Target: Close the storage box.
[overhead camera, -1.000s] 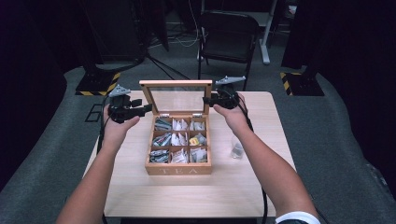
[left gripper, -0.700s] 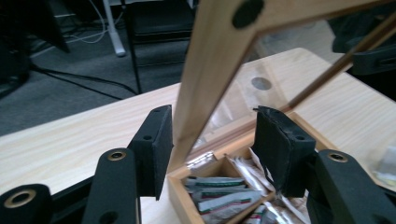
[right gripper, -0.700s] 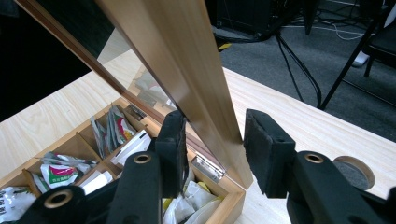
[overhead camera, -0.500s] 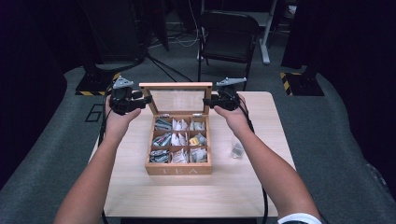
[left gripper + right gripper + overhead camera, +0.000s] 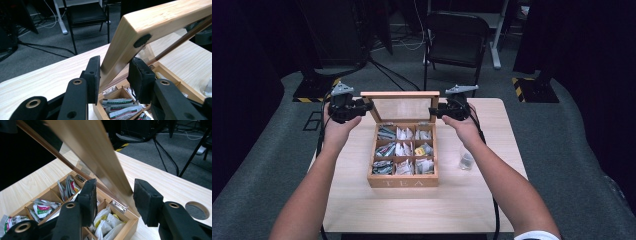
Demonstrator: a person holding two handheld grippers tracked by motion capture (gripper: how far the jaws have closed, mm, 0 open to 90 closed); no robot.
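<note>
A wooden tea box (image 5: 402,182) with several compartments of tea bags (image 5: 398,149) stands mid-table, its glass-paned lid (image 5: 399,94) raised upright. My left gripper (image 5: 367,106) reaches in at the lid's left edge. In the left gripper view its jaws (image 5: 114,75) have just been closing and both pads press on the lid's wooden frame (image 5: 120,60). My right gripper (image 5: 434,111) is at the lid's right edge. In the right gripper view its jaws (image 5: 115,195) have just been opening and straddle the frame (image 5: 110,175) with a gap beside the pads.
A small clear glass (image 5: 466,161) stands on the table right of the box. The light wooden table (image 5: 412,210) has a round hole (image 5: 197,210) near its far right part. A black chair (image 5: 457,35) and cables are on the floor behind.
The left gripper has shifted slightly upward along the lid's left edge and closed onto it. The right gripper has stayed put with its jaws a little wider. The lid stays upright.
</note>
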